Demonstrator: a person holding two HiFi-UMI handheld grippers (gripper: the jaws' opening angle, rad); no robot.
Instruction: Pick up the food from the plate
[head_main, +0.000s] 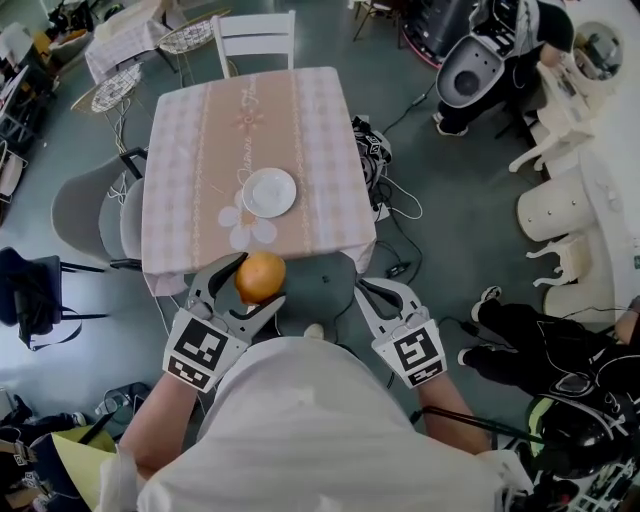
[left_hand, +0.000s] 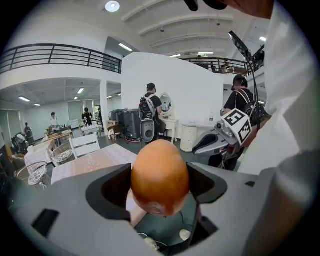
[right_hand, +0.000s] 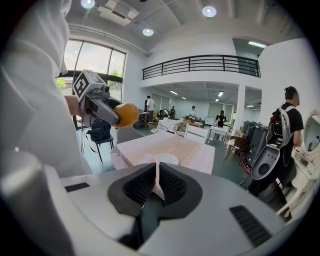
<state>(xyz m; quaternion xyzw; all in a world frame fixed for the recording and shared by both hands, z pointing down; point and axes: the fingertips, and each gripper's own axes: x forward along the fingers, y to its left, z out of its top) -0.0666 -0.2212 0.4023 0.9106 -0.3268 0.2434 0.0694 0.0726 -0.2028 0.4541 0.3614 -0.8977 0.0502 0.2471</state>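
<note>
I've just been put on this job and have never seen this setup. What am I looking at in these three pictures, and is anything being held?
There is no robot here: a person holds a two-jaw gripper in each hand. The head view comes from a camera on the person's head, looking steeply down. The other two views come from a camera riding on each gripper, looking along its jaws. Below stands a table with a checked cloth, and on it a bare white plate. The left gripper is shut on an orange, held up off the table. The right gripper is shut with nothing between its jaws. The cubes with square markers are parts of the grippers.
</note>
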